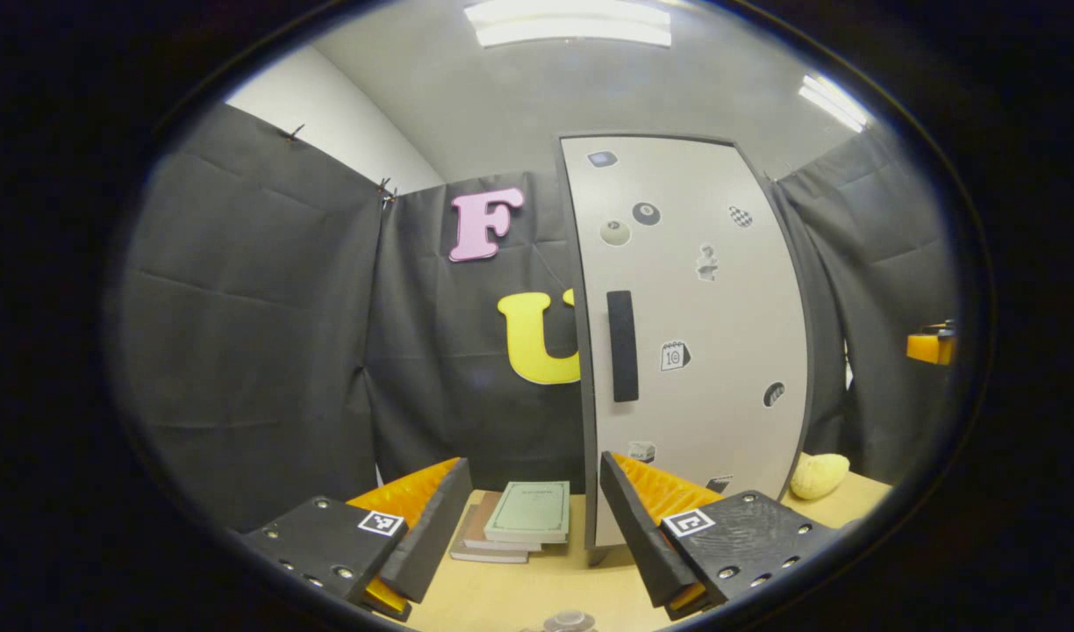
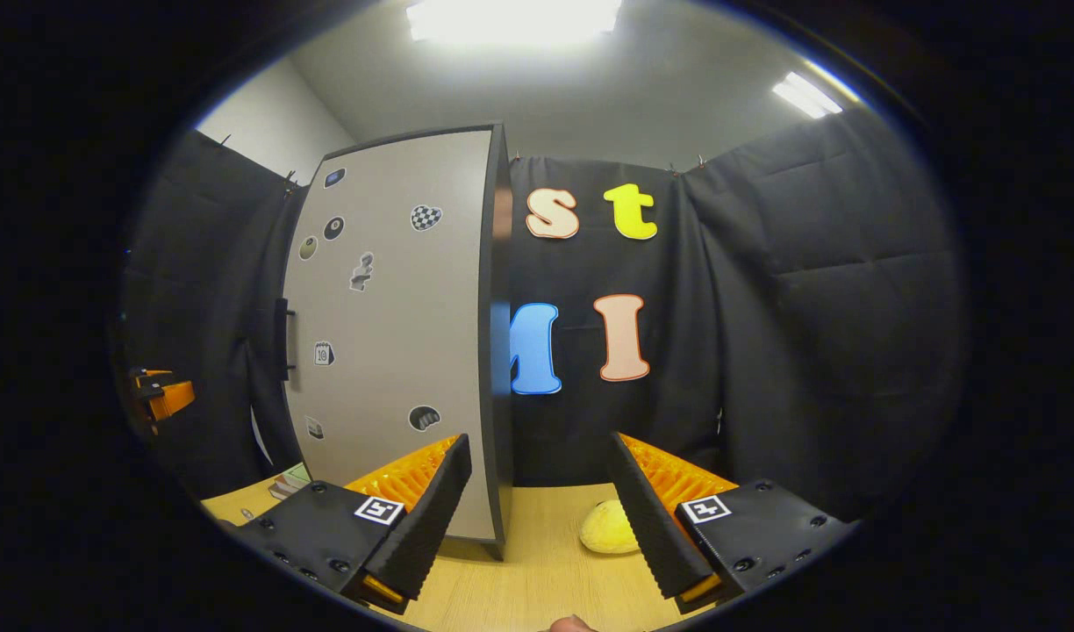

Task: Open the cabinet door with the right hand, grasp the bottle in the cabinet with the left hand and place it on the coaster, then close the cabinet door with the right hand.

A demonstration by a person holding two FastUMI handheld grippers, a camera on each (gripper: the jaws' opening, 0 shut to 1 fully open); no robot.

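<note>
Tall grey sticker-covered cabinet door shut, both grippers hanging back off it.

Left gripper spread wide, holding nothing, aimed at the black vertical door handle above a stack of books on the light wooden table. Right gripper equally wide, empty, near a yellow lumpy soft toy. Can't tell where the bottle sits.

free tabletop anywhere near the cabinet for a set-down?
Bare table between the left gripper fingers, in front of the books. In the right gripper view, bare wood between the cabinet and the yellow soft thing, in front of the right gripper. Crowded: the book stack beside the cabinet's handle side.
</note>
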